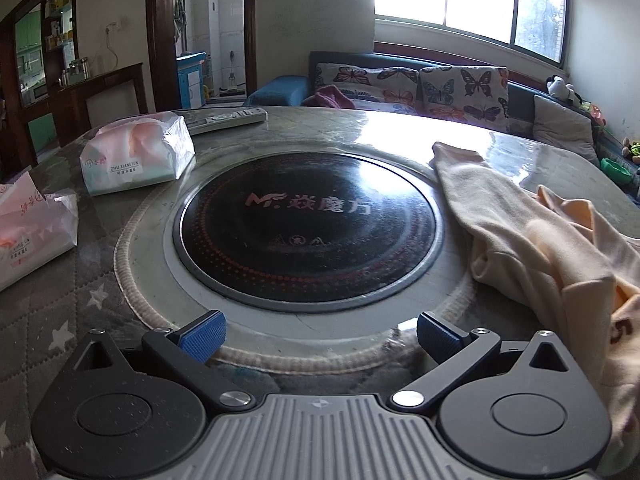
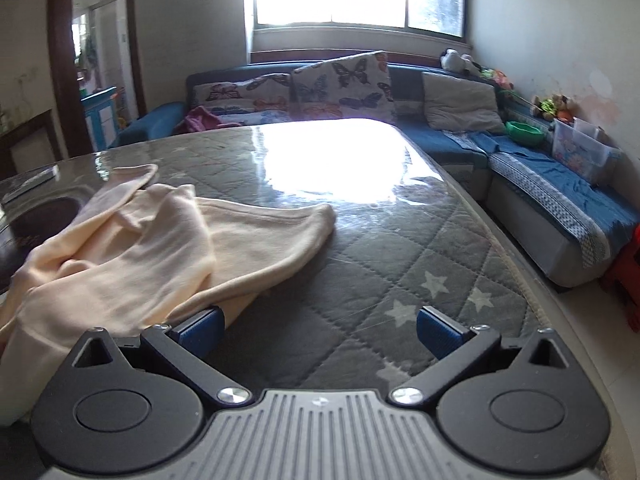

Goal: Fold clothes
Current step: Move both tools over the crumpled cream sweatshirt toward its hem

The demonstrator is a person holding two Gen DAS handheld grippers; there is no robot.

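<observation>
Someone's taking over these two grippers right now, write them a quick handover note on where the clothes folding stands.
Left gripper: open, empty, hovering over the round black cooktop set into the table.
Right gripper: open, empty, over the quilted table cover; its left finger sits at the edge of the garment, not gripping it.
Cream garment: lies crumpled on the table between the two grippers, one sleeve stretched along the cooktop's rim.
Done: no fold visible.
Left: spread it flat, then fold it.
Nearby: two tissue packs and a remote on the left side.

Cream long-sleeved garment (image 2: 132, 256), crumpled and unfolded, sleeves splayed across the grey quilted tabletop (image 2: 380, 264)
</observation>
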